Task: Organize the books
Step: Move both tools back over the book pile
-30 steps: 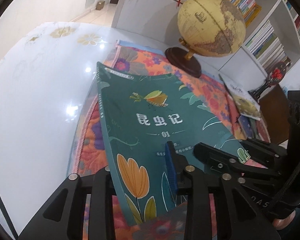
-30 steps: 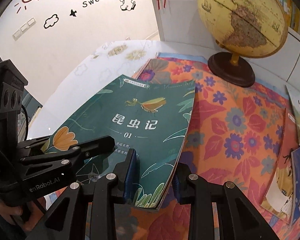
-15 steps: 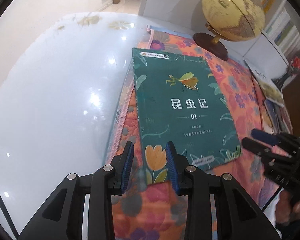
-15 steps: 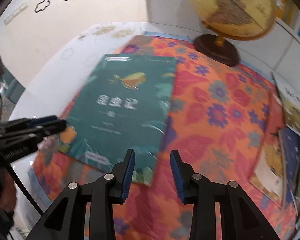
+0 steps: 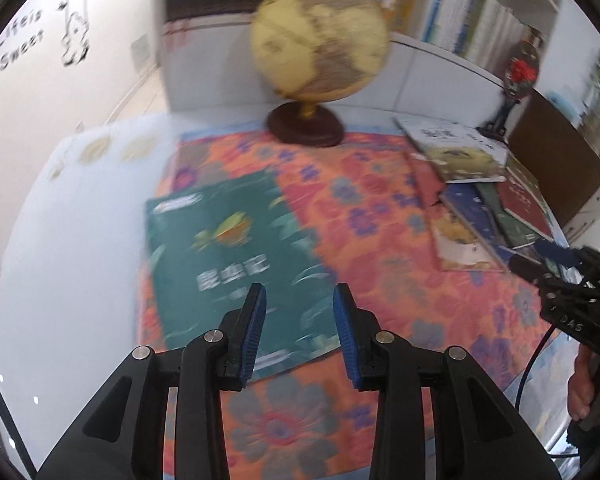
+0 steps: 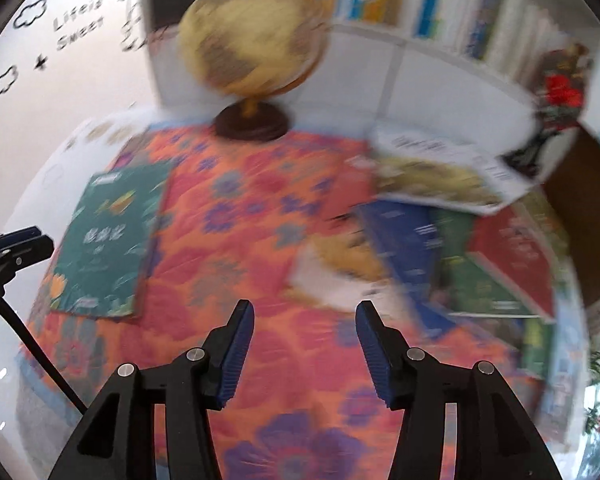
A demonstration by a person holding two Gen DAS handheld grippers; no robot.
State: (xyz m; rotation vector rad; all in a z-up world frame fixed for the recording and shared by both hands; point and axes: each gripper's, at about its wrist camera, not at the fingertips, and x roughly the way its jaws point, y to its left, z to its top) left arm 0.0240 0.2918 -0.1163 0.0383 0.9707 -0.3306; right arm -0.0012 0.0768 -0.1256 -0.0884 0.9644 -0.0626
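Two grippers hang above a flowered cloth that covers part of a white worktop, and neither holds anything. The left gripper has its jaws parted, with the near edge of a green book showing between the blue pads. The right gripper is spread wider, over bare cloth. That green book lies flat and closed on the cloth's left part, cover up, nearer than the globe and to its left. A loose heap of overlapping books lies to the right of the globe and nearer than it, on the cloth's right part; motion blur hides their titles. The globe stands on a dark round base at the cloth's far edge. Behind it, a white bookshelf carries rows of upright books.
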